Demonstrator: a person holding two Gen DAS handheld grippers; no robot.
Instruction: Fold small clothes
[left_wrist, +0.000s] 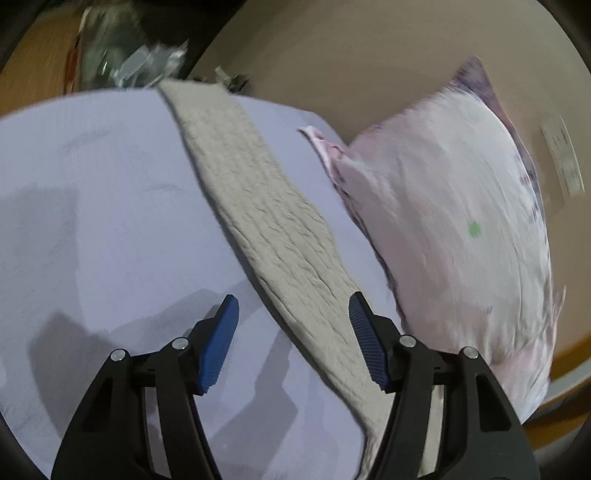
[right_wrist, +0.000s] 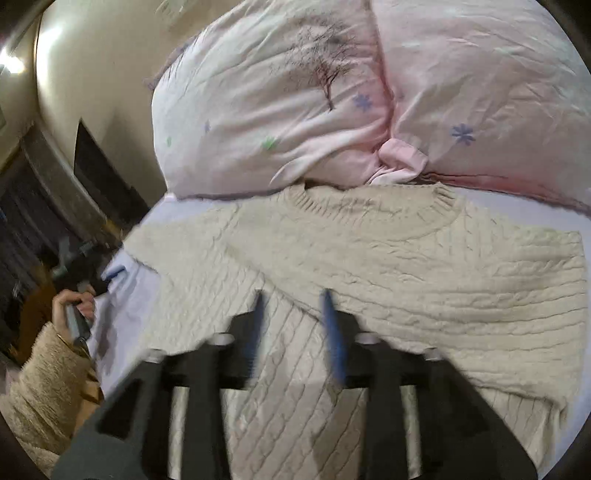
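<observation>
A cream cable-knit sweater (right_wrist: 369, 266) lies flat on a pale lilac bed sheet (right_wrist: 122, 306), neckline toward the pillows. One sleeve is folded across the body. In the left wrist view its long sleeve (left_wrist: 258, 206) runs diagonally across the sheet (left_wrist: 92, 203). My left gripper (left_wrist: 293, 317) is open and empty, hovering over the near end of that sleeve. My right gripper (right_wrist: 291, 314) is open above the sweater's middle, blurred by motion, with nothing between its fingers.
Two pink printed pillows (right_wrist: 280, 96) (right_wrist: 480, 92) lie just beyond the neckline; one shows in the left wrist view (left_wrist: 443, 221). The person's left hand and other gripper (right_wrist: 74, 295) are at the bed's left edge. Clutter (left_wrist: 140, 62) lies past the far edge.
</observation>
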